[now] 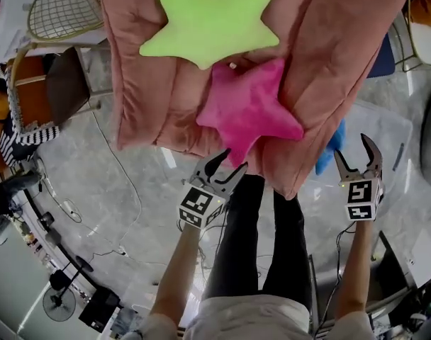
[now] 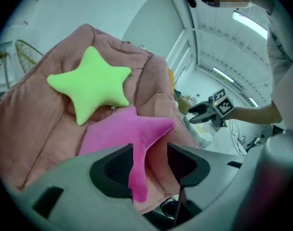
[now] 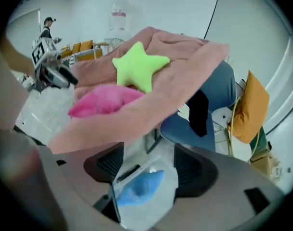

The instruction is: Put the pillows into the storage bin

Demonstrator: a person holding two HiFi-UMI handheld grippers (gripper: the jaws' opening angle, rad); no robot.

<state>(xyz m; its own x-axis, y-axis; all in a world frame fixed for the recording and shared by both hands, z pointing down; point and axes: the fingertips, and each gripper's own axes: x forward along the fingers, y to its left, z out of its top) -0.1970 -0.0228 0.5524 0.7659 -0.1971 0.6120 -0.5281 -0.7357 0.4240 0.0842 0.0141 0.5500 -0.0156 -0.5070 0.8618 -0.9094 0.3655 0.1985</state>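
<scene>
A lime-green star pillow and a magenta star pillow lie on a pink quilt. My left gripper is at the magenta star's lowest arm. In the left gripper view that arm hangs between the jaws of the left gripper, beside the left pad, with a gap to the right pad, so it is open. My right gripper is open and empty, well above a clear storage bin. A blue pillow lies inside the bin.
A wire chair and a wooden chair with striped cloth stand at the left. Cables trail over the marble floor. A blue seat and an orange cushion sit beyond the quilt's right edge.
</scene>
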